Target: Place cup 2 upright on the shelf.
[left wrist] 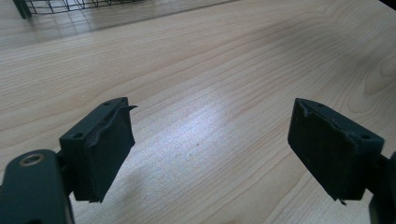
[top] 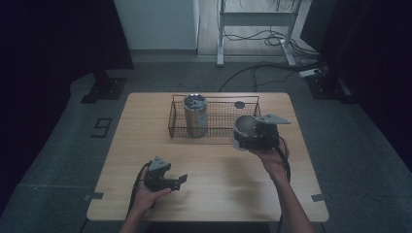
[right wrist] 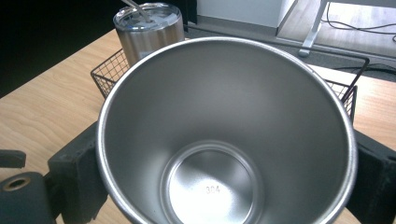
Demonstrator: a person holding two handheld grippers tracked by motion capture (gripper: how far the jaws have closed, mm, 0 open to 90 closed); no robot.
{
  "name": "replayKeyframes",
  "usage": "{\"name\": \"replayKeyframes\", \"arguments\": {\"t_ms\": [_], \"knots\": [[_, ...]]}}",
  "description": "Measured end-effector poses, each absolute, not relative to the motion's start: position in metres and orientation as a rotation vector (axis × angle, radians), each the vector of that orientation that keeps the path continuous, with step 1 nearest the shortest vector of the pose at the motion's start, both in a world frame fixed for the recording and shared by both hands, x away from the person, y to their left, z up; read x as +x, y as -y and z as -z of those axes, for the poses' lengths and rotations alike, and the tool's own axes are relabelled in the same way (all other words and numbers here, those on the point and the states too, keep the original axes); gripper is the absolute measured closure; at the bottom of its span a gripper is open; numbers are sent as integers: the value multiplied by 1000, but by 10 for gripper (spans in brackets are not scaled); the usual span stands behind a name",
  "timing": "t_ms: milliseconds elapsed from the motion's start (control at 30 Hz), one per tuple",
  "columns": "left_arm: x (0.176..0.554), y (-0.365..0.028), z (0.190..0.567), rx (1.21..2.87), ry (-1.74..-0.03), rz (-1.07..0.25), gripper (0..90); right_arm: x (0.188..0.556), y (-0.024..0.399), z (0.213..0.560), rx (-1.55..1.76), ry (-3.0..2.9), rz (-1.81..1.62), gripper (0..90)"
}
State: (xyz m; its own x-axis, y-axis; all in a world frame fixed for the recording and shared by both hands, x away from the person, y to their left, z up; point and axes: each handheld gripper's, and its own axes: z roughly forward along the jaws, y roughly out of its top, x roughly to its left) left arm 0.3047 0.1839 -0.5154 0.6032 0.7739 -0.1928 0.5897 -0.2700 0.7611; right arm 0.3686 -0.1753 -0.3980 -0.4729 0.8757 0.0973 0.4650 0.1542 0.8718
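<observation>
**Spotter:** Start at the left. What is your left hand doing?

**Operator:** My left gripper [top: 177, 180] is low over the near part of the desk [top: 218, 199], well away from everything else. Its own view shows the jaws standing apart with only bare wood grain between them, so it is released and holds nothing. I judge it is parked there to leave the middle of the desk free for the other hand.

**Spotter:** And the middle?

**Operator:** The wire basket [top: 223, 119] sits at the far side of the desk. A lidded steel tumbler [top: 195, 115] stands upright in its left part. That leaves the right part open, apart from a small dark round thing near the back rim that I cannot identify.

**Spotter:** Where is the cup?

**Operator:** The steel cup [top: 244, 127] is in my right gripper [top: 243, 135], lifted off the desk just in front of the basket's right end. The jaws clench its wall from either side. The right gripper view looks straight down into its empty bowl, with the mouth tipped back toward me.

**Spotter:** Why hold it that way?

**Operator:** A side grip across the body keeps the tapered wall from slipping. I think the height is for clearing the basket's rim, to set the cup down beside the tumbler.
</observation>
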Motion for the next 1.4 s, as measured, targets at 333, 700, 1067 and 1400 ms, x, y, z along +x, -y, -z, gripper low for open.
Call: {"name": "replayKeyframes", "arguments": {"t_ms": [333,700,1067,1400], "knots": [[305,-188,514,1968,-1082,-270,143,382,171,390,1273,-2006,-1249,70],[305,-190,513,1962,-1085,-265,144,397,168,382,1287,-1992,-1245,70],[305,-193,512,1954,-1089,-265,145,416,167,386,1316,-1989,-1234,70],[305,-195,511,1950,-1090,-265,146,438,170,388,1347,-1988,-1212,70]]}}
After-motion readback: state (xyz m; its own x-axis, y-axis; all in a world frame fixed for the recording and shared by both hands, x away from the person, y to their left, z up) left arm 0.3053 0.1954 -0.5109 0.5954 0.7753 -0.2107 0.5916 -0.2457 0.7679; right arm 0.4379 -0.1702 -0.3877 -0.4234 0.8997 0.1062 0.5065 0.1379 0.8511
